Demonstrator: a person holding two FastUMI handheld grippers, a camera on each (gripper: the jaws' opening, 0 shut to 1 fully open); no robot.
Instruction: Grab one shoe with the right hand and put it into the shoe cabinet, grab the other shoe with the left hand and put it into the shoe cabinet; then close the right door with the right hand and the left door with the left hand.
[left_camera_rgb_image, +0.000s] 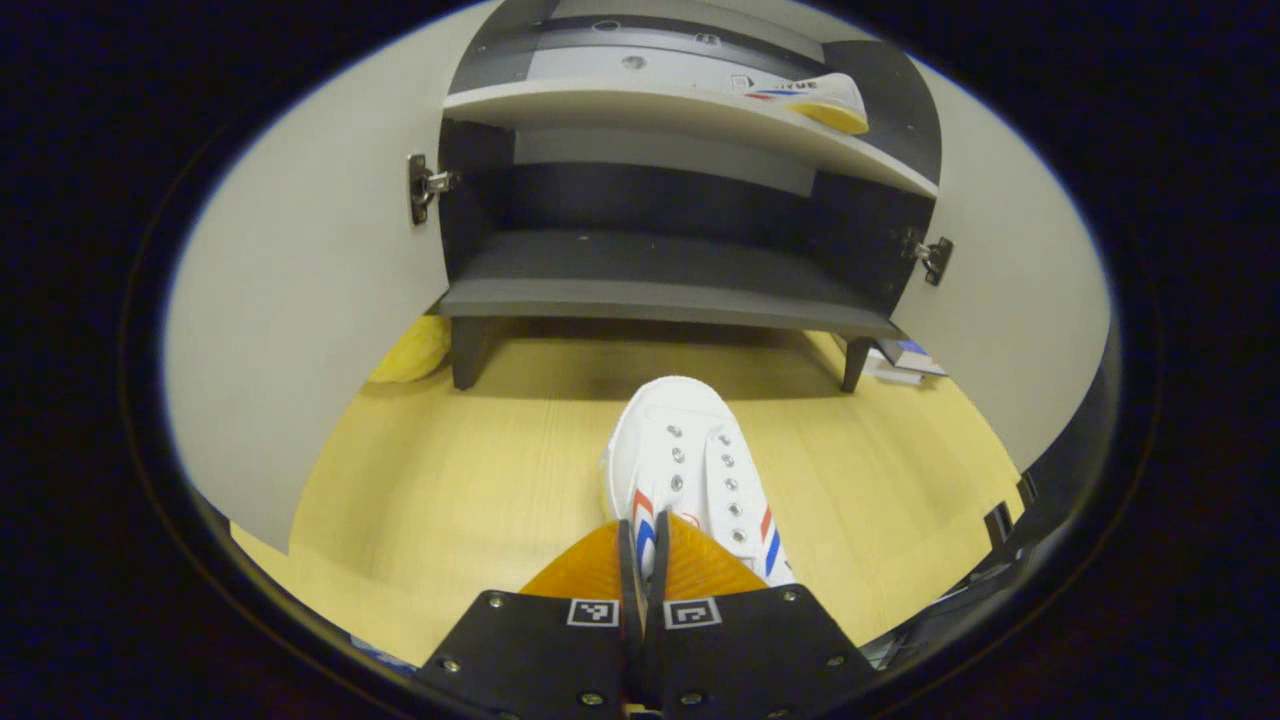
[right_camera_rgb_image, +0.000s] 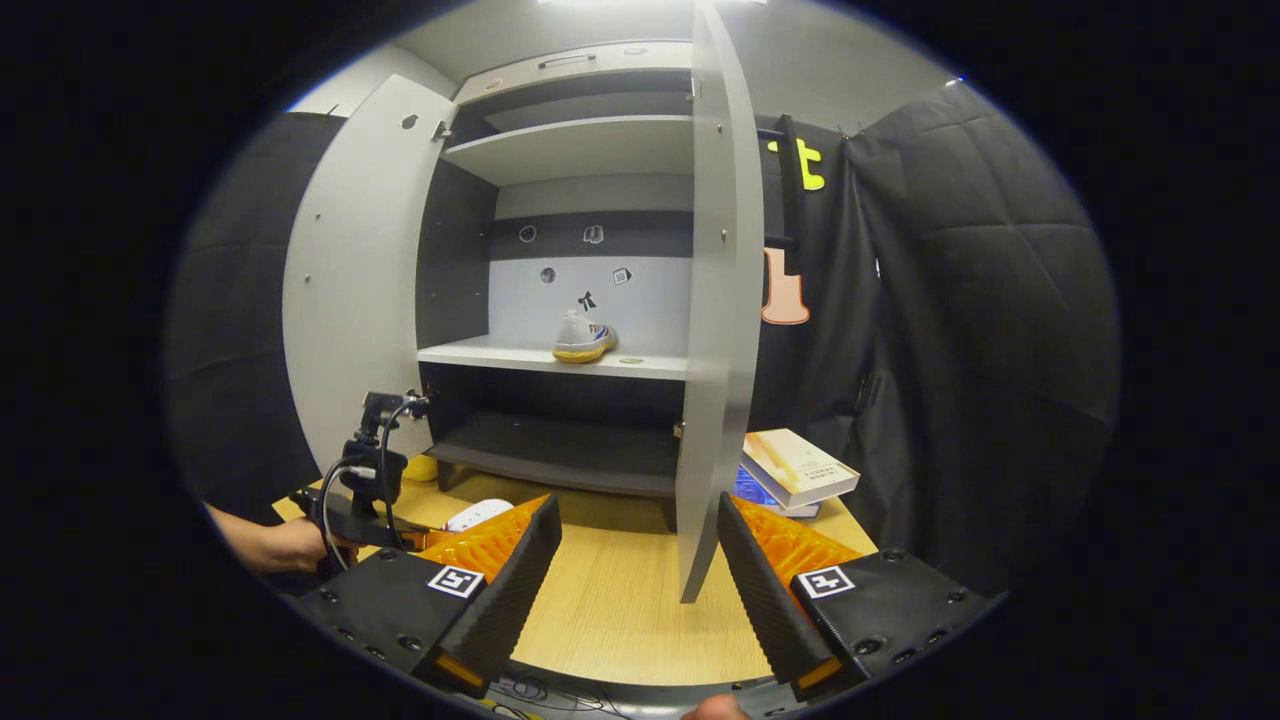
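One shoe (right_camera_rgb_image: 583, 337) sits on the cabinet's middle shelf (right_camera_rgb_image: 500, 353) at frame centre while the left gripper (left_camera_rgb_image: 644, 545), apparently pinching the second shoe (left_camera_rgb_image: 690, 470) low over the floor, nears the cabinet; the right gripper (right_camera_rgb_image: 638, 560) hangs spread, both doors open.

Pale wood grain with a matt finish is shown by the floor (left_camera_rgb_image: 470, 470). The cabinet doors (left_camera_rgb_image: 300, 300) are smooth and matt. White canvas with metal eyelets is seen on the shoe (left_camera_rgb_image: 690, 460). The hinge (left_camera_rgb_image: 425, 187) is shiny metal.
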